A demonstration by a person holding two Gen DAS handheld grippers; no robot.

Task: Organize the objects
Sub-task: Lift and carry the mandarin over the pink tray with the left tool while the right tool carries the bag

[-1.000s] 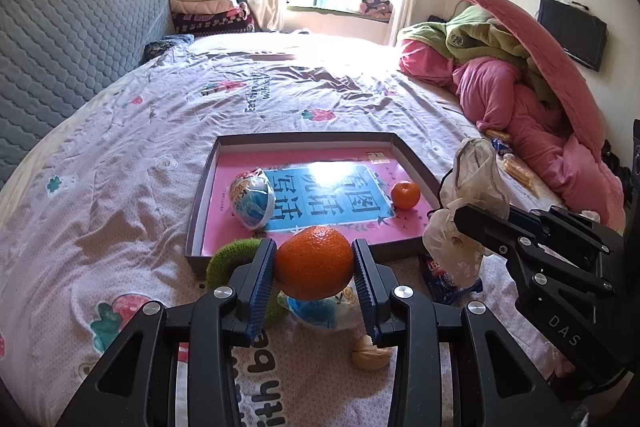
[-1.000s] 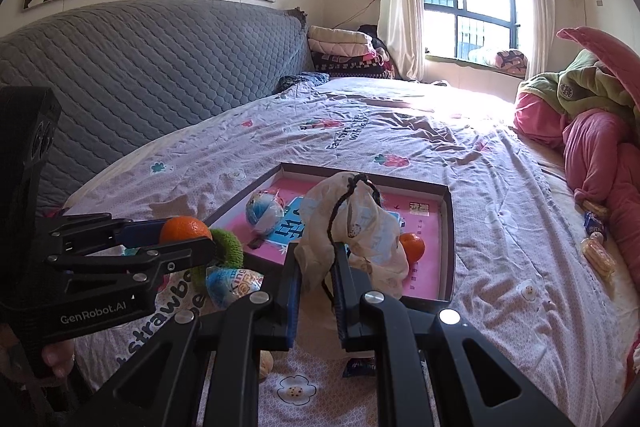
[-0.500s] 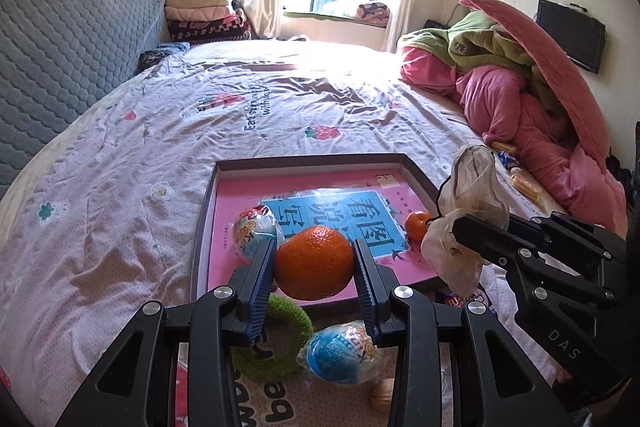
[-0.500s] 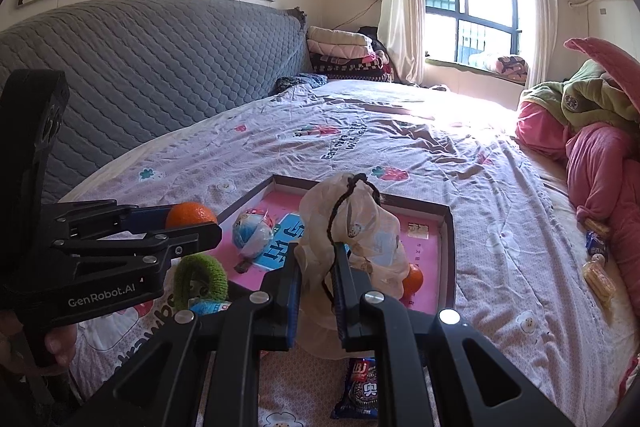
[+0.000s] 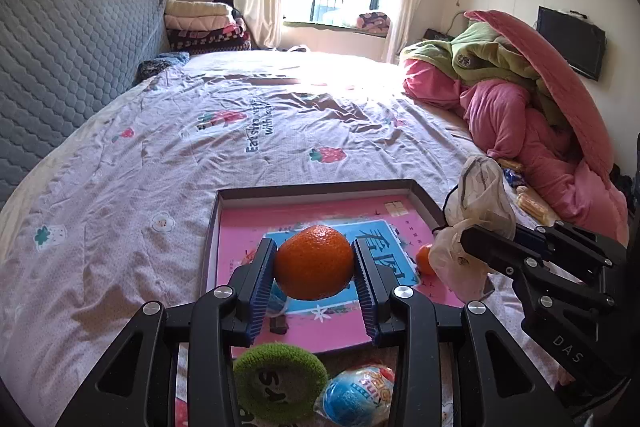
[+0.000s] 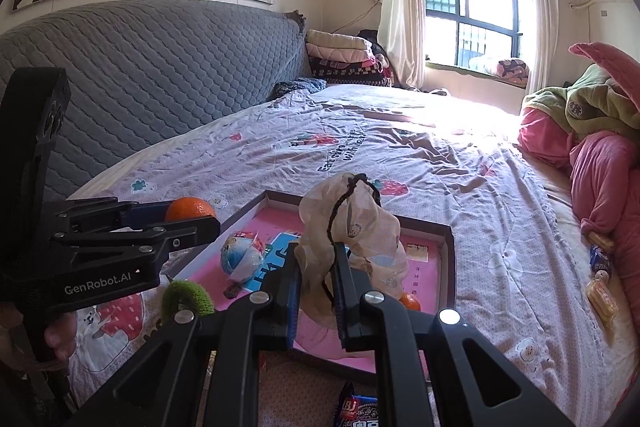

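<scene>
left gripper [image 5: 314, 269] clamped on orange [image 5: 313, 262], held above tray [image 5: 320, 186] near the bed's foot edge (likely for drop-in) | right gripper [image 6: 316, 277] pinched together on cloth pouch [image 6: 352, 227], over tray too

**Objects status**

Large orange [image 5: 313, 262] is hanging clamped over the pink-lined tray [image 5: 312, 187]. Crumpled pouch [image 6: 352, 227] is hanging over its right side. Small orange [image 5: 423, 259] and wrapped egg [image 6: 242, 259] are lying inside.
</scene>
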